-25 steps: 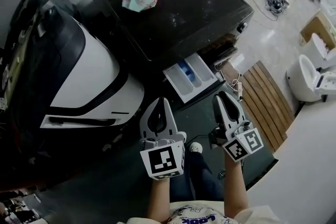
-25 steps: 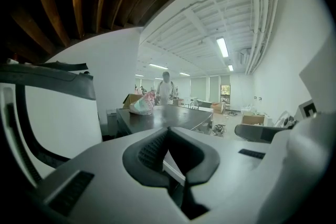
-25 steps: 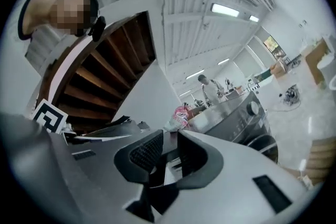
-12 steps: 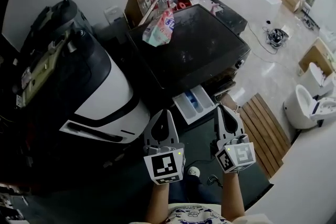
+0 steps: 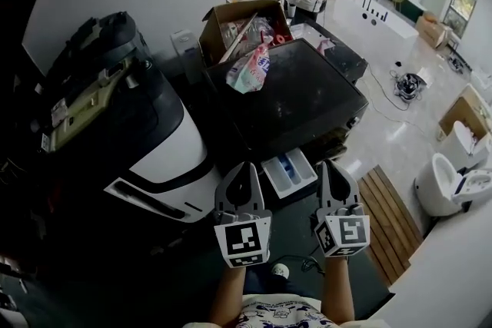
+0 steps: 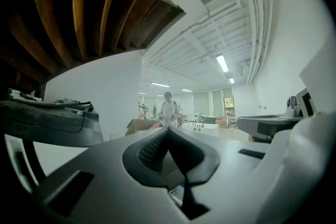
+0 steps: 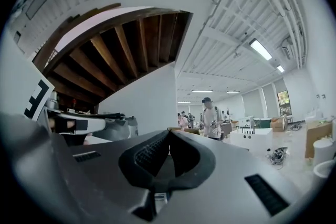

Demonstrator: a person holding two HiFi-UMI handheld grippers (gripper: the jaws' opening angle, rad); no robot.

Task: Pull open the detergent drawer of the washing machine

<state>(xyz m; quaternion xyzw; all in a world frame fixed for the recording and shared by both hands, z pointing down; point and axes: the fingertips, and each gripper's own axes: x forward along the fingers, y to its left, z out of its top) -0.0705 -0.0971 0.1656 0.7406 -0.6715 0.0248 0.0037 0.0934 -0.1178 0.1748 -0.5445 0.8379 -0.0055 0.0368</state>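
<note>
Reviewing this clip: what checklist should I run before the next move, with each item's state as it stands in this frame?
1. Detergent drawer pulled out of the washing machine: ok, it stands open.
2. Left gripper free of the drawer: ok, jaws together, nothing between them.
3. Right gripper free of the drawer: ok, jaws have just closed together, empty.
4. Drawer compartments empty: cannot tell, only a blue insert shows.
5. Pink packet on the machine's top away from the drawer: ok.
</note>
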